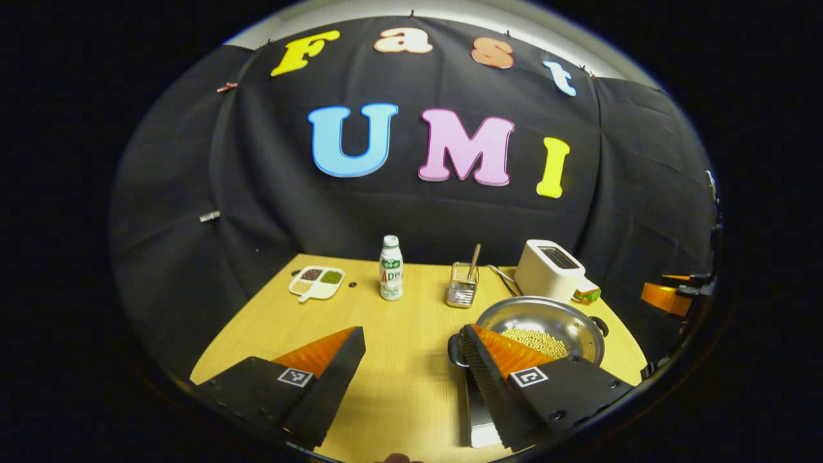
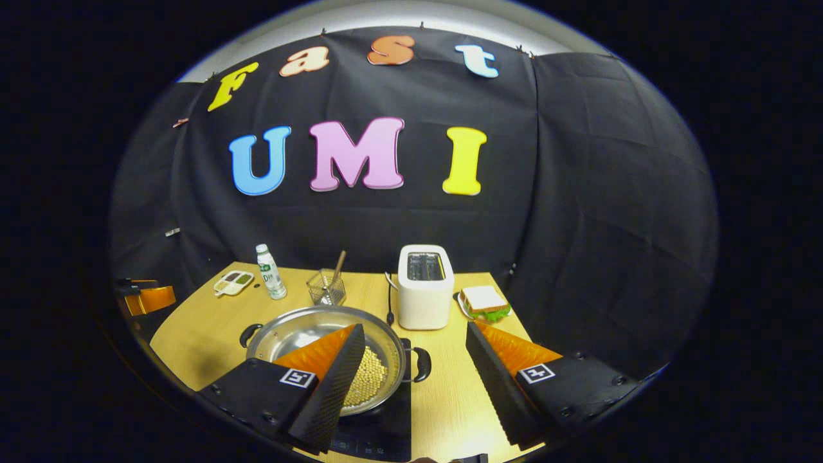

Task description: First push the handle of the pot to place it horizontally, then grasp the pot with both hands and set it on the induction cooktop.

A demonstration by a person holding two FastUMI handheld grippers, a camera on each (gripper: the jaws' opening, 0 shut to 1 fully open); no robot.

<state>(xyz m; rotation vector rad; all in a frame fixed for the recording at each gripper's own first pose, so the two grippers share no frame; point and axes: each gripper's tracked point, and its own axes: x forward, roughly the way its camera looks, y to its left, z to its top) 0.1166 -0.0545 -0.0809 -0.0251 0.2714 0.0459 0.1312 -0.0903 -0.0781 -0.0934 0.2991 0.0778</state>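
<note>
A steel pot [image 2: 302,329] holding pale beans [image 2: 368,378] rests on the black induction cooktop [image 2: 386,426] at the table's front. Its two black loop handles [image 2: 422,364] point left and right. My right gripper [image 2: 415,329] is open, its left finger in front of the pot's bowl and its right finger over bare table. In the left gripper view the pot [image 1: 546,318] lies to the right, and my left gripper [image 1: 411,334] is open with its right finger beside the pot's near handle [image 1: 454,352]. Neither gripper touches the pot.
On the wooden table [image 2: 193,334] behind the pot stand a white toaster [image 2: 424,286], a sandwich on a plate [image 2: 486,302], a wire rack with a stick [image 2: 325,287], a milk bottle [image 2: 271,263] and a divided dish [image 2: 233,281]. The black cloth wall closes the back.
</note>
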